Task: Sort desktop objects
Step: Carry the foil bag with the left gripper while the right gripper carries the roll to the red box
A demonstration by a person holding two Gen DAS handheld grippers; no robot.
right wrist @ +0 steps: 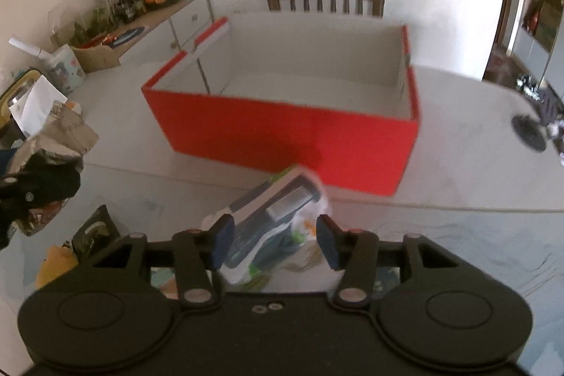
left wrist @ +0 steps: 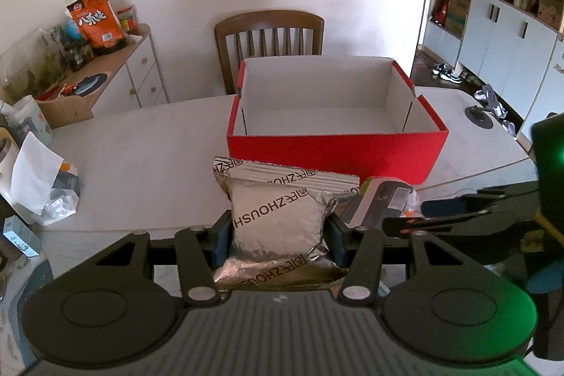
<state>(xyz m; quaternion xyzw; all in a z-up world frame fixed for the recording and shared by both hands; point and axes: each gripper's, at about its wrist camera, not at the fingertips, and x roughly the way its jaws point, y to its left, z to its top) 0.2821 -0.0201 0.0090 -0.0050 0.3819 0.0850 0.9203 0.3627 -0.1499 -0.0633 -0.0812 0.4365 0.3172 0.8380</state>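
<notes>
Sorting on a pale counter point(left wrist: 141, 147) has barely begun: the red box point(left wrist: 335, 154) stands open-topped and bare inside, with nothing yet dropped in. Left of the box, a clutter of white paper point(left wrist: 33, 171) and crumpled plastic sits at the counter's edge, and a small dark packet point(right wrist: 95, 229) with a yellow item beside it lies nearer the camera in the right wrist view. Directly in front of the box, the left gripper point(left wrist: 278, 235) is clamped on a silver foil pouch point(left wrist: 278, 217) printed with dark lettering, its blue pads pressing both sides and the pouch's top edge reaching toward the box's near wall. To the right of that pouch, also in front of the box, a grey-and-white package point(right wrist: 278, 210) with green trim lies between the fingers of the right gripper point(right wrist: 273, 242), whose jaws stand apart; the left pad appears to touch it, while the right pad is clear of it. Judging by the bare box, every item remains to be placed, the pouch likely first and the package next. The right wrist view is blurred, so finer detail on the package cannot be made out.
</notes>
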